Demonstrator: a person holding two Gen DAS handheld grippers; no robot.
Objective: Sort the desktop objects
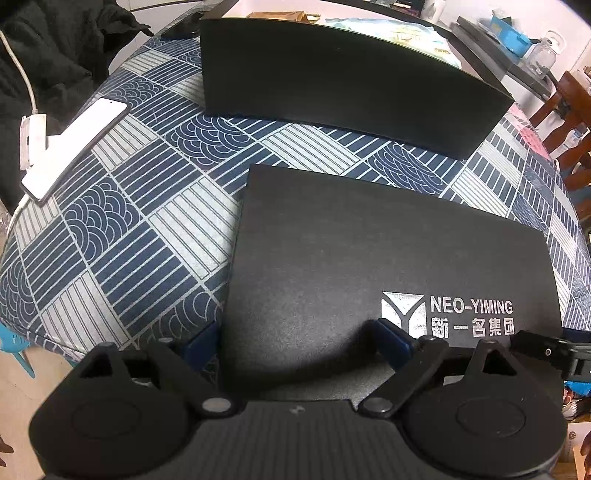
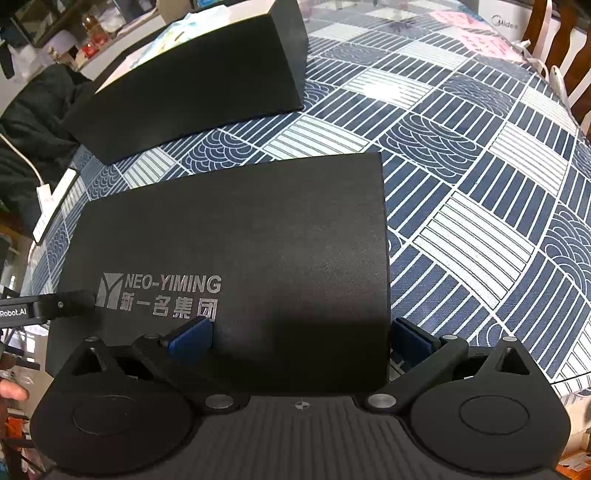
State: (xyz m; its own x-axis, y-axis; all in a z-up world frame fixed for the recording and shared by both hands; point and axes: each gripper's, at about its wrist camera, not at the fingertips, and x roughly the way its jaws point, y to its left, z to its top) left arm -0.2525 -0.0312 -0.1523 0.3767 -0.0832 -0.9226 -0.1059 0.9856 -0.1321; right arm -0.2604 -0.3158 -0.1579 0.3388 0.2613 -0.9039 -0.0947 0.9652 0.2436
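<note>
A flat black lid (image 1: 369,258) printed NEO-YIMING lies on the patterned tablecloth; it also shows in the right wrist view (image 2: 240,240). Behind it stands an open black box (image 1: 332,85), also in the right wrist view (image 2: 199,77), with colourful packets inside. My left gripper (image 1: 299,343) is open, its blue fingers (image 1: 201,347) straddling the lid's near left corner. My right gripper (image 2: 303,338) is open, its blue fingers (image 2: 192,338) straddling the lid's near right corner. Whether the pads touch the lid I cannot tell.
A white phone (image 1: 74,147) lies at the table's left edge beside a white charger and cable (image 1: 29,140). Dark clothing (image 1: 55,48) is piled at the far left. Wooden chairs (image 1: 569,122) stand at the right. Pink paper (image 2: 476,33) lies far right.
</note>
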